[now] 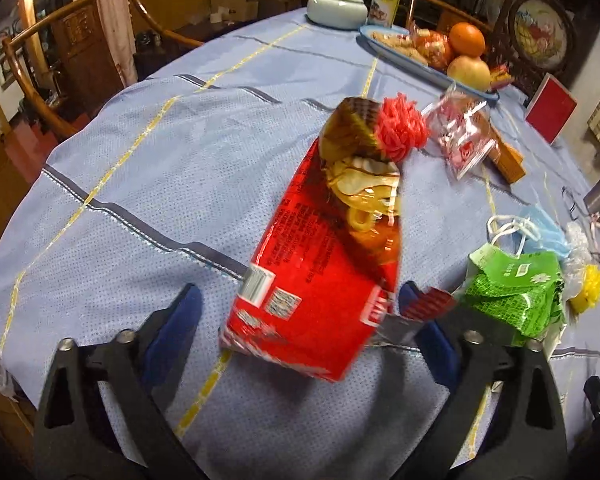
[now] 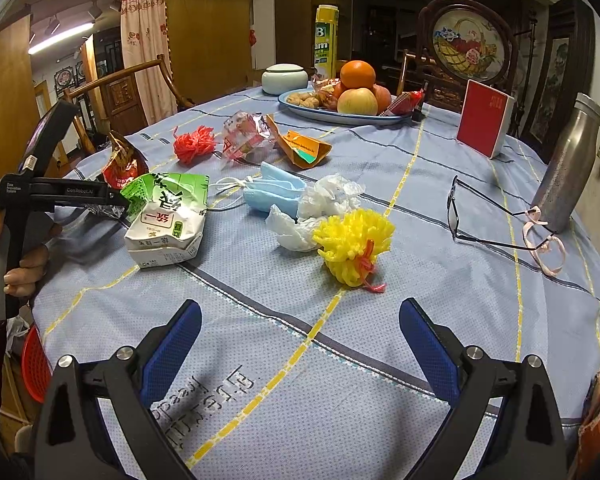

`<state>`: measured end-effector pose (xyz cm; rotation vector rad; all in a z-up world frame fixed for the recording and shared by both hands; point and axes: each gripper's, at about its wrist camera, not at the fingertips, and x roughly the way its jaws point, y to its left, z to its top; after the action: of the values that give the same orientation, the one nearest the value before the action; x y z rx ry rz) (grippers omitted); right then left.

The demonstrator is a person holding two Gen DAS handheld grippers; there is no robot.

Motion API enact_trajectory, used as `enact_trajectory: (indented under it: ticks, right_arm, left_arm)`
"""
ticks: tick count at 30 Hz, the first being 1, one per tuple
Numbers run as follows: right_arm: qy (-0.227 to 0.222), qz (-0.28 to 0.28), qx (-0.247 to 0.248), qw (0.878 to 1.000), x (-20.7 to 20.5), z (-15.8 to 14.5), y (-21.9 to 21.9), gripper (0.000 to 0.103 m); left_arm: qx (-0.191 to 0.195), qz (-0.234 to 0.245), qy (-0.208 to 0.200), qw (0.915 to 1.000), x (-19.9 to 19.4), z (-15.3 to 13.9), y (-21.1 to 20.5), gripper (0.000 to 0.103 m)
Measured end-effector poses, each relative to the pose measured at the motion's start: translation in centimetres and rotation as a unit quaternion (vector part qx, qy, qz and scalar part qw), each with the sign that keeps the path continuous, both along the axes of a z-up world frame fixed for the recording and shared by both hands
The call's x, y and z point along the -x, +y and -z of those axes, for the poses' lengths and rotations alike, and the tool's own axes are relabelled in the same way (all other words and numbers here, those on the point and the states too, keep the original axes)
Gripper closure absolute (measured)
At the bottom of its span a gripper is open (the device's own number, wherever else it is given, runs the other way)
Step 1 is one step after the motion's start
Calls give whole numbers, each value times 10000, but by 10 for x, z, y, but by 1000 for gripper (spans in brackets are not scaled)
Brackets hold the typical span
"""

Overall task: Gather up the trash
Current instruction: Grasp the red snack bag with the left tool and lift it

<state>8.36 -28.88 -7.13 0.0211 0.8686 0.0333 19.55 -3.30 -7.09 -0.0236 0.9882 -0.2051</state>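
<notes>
A red snack bag (image 1: 316,264) lies crumpled on the blue tablecloth between the jaws of my left gripper (image 1: 300,292). Its lower right corner is against the right finger, while the left pad stands clear of it, so the gripper is open. In the right wrist view a hand holds that left gripper (image 2: 118,200) at the far left, beside a green-and-white carton (image 2: 168,216). My right gripper (image 2: 300,307) is open over bare cloth. Ahead of it lie a yellow foam net (image 2: 352,240), white plastic (image 2: 328,196), blue masks (image 2: 272,192), a red net (image 2: 194,144), a pink wrapper (image 2: 248,136) and an orange carton (image 2: 304,148).
A fruit plate (image 2: 340,118), a white jar (image 2: 284,78) and a tall can stand at the back. Glasses (image 2: 460,216), a steel flask (image 2: 568,164) and a red box (image 2: 484,120) are on the right. A red basket (image 2: 36,360) sits below the table's left edge.
</notes>
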Motion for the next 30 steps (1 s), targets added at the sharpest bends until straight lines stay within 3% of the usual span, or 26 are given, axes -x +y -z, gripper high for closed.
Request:
enact_trajectory:
  ticks: [2,7,10,18,23,27,30]
  right_arm:
    - [5,-5,-1,10000,0,0,0,6]
    - [35,-14,0,10000,-1,1,0,6]
    - [56,-17,2,10000,-2,2,0,6]
    - [154,-19,-7,9999,-4,3,0,6]
    - [269,-50,-37,9996,-8,6,-1,6]
    - [358,-65,-69,9993,-10,8,-1,6]
    - [390,-63,-71,9992,-10,9,-1,6]
  left_arm:
    - [128,33,-94,9999,5,-1,4,30]
    - [405,185,-203,9988,10,-3,6,55]
    - [492,220,-215,9983,11,-3,6,60]
    - [639,236,-182,9975,10,-2,9,58]
    - [641,73,-337,9974,10,-10,12,32]
    - [441,65,-699,9966,5,-26,3,25]
    - [316,153,-424,9985,-9,-17,-7,24]
